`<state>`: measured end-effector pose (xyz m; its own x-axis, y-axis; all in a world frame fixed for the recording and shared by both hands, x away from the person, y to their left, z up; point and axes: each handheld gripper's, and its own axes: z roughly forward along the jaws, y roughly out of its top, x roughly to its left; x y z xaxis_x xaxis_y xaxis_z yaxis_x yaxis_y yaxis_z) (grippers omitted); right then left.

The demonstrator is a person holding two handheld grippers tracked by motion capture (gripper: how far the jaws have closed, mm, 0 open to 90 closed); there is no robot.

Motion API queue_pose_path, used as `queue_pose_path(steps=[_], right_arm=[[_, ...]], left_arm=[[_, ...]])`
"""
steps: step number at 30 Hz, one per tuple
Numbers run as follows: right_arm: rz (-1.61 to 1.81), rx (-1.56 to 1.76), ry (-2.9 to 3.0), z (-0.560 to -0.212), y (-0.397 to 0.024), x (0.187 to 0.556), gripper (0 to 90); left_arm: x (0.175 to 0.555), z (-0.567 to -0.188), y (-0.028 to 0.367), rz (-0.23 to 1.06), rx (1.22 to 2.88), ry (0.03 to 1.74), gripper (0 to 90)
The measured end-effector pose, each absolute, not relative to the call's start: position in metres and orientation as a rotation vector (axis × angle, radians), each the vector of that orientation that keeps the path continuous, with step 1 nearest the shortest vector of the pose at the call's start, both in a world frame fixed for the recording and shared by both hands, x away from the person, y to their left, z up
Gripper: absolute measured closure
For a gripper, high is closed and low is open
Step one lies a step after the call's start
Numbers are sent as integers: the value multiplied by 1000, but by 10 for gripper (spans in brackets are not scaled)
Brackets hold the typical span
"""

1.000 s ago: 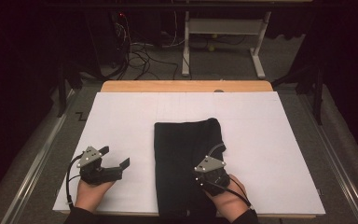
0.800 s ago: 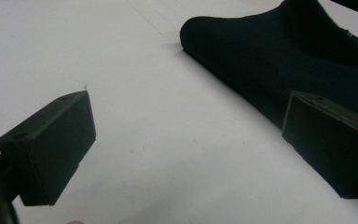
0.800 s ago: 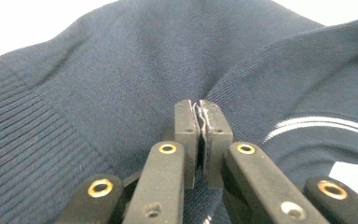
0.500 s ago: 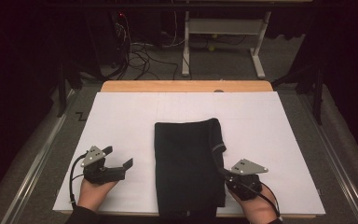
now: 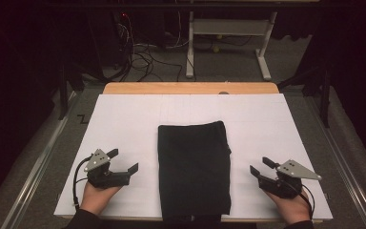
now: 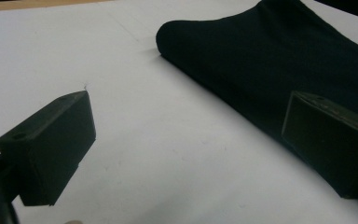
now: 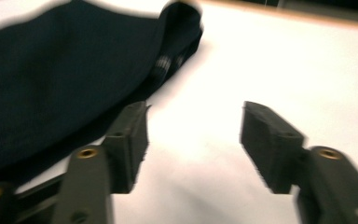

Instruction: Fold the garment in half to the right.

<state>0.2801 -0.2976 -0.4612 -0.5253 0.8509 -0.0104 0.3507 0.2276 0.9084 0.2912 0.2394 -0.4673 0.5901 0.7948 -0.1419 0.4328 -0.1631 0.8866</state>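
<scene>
A: Your right gripper (image 5: 262, 167) has its jaws apart, having just been opening, with only white table cover (image 5: 124, 119) between them. Your left gripper (image 5: 123, 161) stands spread too, holding nothing.

B: And the folded black cloth (image 5: 194, 169)?

A: It lies flat in the middle, between your two grippers and clear of both. Its near edge runs to the table's front edge, where you can't make out the end. In the right gripper view the cloth is blurred; a pale banded patch at its fold is unreadable.
</scene>
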Motion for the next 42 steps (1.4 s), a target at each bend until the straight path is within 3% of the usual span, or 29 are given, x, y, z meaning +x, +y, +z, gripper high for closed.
queue_pose_path(steps=[2, 3, 4, 5, 10, 11, 12, 42], right_arm=[[1277, 1115, 1957, -460, -302, 280, 321], [1312, 1138, 1903, -459, -310, 279, 234], [1312, 1138, 1903, -459, -310, 279, 234], [1330, 1178, 1855, -457, -318, 279, 158], [1369, 1212, 1816, -456, -330, 274, 121], [1364, 1212, 1795, -454, -332, 270, 9], [1361, 1209, 1784, -453, -332, 268, 0], [1297, 1102, 1838, -454, -317, 262, 0]], left_arm=[[289, -468, 243, 446, 1786, 999, 4], [287, -467, 246, 451, 1778, 999, 4], [286, -467, 248, 455, 1767, 1001, 4], [285, -467, 251, 456, 1751, 1005, 4], [283, -466, 251, 455, 1746, 998, 3], [283, -466, 250, 455, 1746, 993, 3], [282, -466, 250, 456, 1748, 988, 2], [280, -461, 244, 477, 1746, 962, 0]])
